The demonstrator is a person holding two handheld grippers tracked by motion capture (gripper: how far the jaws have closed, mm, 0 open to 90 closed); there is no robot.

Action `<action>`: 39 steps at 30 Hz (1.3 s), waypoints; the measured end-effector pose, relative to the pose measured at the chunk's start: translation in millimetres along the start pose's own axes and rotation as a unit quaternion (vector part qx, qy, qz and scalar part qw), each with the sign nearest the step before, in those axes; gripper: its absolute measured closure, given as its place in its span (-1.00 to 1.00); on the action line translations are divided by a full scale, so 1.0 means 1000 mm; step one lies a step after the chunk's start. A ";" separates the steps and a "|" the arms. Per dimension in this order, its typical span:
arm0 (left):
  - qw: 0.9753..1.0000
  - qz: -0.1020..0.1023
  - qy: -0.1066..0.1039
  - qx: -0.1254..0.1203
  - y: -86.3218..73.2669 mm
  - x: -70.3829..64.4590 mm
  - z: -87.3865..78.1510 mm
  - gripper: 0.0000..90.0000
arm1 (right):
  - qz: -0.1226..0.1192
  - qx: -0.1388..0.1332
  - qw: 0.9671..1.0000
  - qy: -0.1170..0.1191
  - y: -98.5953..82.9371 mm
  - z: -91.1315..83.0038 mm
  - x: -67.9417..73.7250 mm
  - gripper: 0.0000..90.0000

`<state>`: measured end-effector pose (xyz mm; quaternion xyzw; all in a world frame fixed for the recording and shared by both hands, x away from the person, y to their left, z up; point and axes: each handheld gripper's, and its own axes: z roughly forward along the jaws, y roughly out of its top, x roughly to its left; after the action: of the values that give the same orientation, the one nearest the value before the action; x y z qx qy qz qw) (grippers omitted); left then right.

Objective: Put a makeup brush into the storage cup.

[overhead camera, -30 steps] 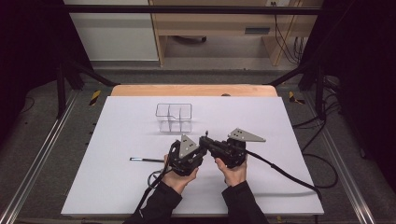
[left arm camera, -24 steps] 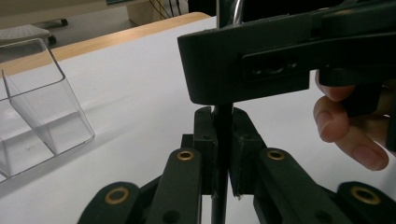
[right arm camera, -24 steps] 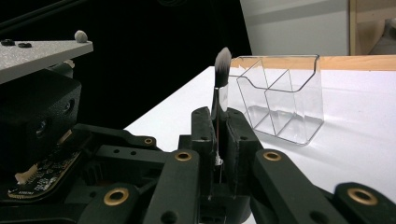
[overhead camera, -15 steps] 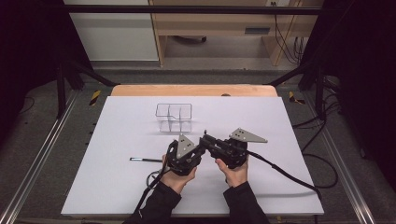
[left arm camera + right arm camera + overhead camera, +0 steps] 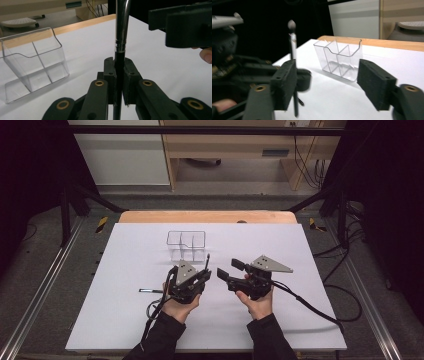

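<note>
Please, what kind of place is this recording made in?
Probably a lab or workshop recording station: a white table inside a dark metal frame, loose cables on the floor, and a wooden bench behind it.

Open white table all round, with one clear box and two grippers crowding the middle.

The clear organizer stands toward the far middle of the white table, and broad bare surface lies to its left, right and behind it up to the wooden edge. Just in front of it the left gripper holds a thin brush upright (its tip pokes up close to the box's near wall), so that approach is tight. The right gripper, jaws spread wide, sits just beside the left one, leaving only a narrow gap between them. A second slim brush lies flat left of the left hand.
</note>
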<state>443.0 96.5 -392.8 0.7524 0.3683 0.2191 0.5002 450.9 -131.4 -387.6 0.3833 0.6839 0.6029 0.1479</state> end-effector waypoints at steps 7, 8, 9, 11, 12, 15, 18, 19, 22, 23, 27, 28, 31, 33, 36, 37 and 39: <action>1.000 0.004 0.007 -0.006 0.005 0.010 -0.007 0.83 | -0.019 0.020 0.999 -0.015 0.001 -0.001 -0.002 -0.60; 1.000 0.005 0.007 -0.008 0.006 0.012 -0.009 0.83 | -0.022 0.022 0.999 -0.018 0.001 -0.002 -0.003 -0.64; 1.000 0.007 0.009 -0.008 0.007 0.013 -0.010 0.83 | -0.025 0.025 0.999 -0.023 0.001 -0.002 -0.003 -0.67; 1.000 0.008 0.010 -0.010 0.009 0.016 -0.012 0.83 | -0.030 0.032 0.999 -0.029 0.001 -0.003 -0.003 -0.73; 1.000 0.008 0.011 -0.012 0.010 0.018 -0.013 0.83 | -0.035 0.036 0.998 -0.033 0.001 -0.004 -0.004 -0.76; 1.000 0.006 0.012 -0.017 0.013 0.023 -0.017 0.83 | -0.045 0.047 0.997 -0.043 0.001 -0.006 -0.005 -0.80; 1.000 0.008 0.018 -0.020 0.017 0.028 -0.020 0.83 | -0.049 0.049 0.996 -0.048 0.000 -0.009 -0.004 -0.81; 1.000 0.008 0.020 -0.022 0.018 0.030 -0.021 0.83 | -0.049 0.049 0.996 -0.048 0.000 -0.010 -0.004 -0.82; 0.999 0.007 0.023 -0.023 0.022 0.035 -0.023 0.83 | -0.051 0.055 0.996 -0.050 -0.002 -0.013 -0.006 -0.83; 0.999 0.007 0.026 -0.023 0.023 0.037 -0.024 0.83 | -0.052 0.058 0.996 -0.054 -0.003 -0.014 -0.007 -0.84; 0.999 0.006 0.026 -0.023 0.026 0.044 -0.026 0.83 | -0.052 0.064 0.995 -0.059 -0.006 -0.019 -0.013 -0.84; 0.999 0.006 0.027 -0.023 0.027 0.046 -0.026 0.83 | -0.052 0.067 0.994 -0.062 -0.007 -0.020 -0.015 -0.84; 0.999 0.006 0.030 -0.021 0.029 0.051 -0.027 0.83 | -0.060 0.074 0.993 -0.070 -0.010 -0.023 -0.018 -0.84; 0.999 0.007 0.028 -0.020 0.031 0.054 -0.026 0.83 | -0.059 0.074 0.993 -0.074 -0.011 -0.026 -0.020 -0.84; 0.999 0.010 0.032 -0.022 0.035 0.058 -0.027 0.83 | -0.060 0.073 0.992 -0.080 -0.012 -0.030 -0.022 -0.83; 0.999 0.010 0.032 -0.023 0.037 0.059 -0.026 0.83 | -0.060 0.072 0.992 -0.082 -0.013 -0.031 -0.023 -0.83; 0.999 0.012 0.033 -0.022 0.040 0.062 -0.026 0.83 | -0.062 0.075 0.992 -0.086 -0.013 -0.032 -0.025 -0.84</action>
<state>477.4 150.7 -348.5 0.7376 0.3709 0.2578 0.5020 441.2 -171.7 -398.9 0.4005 0.7345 0.5042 0.2143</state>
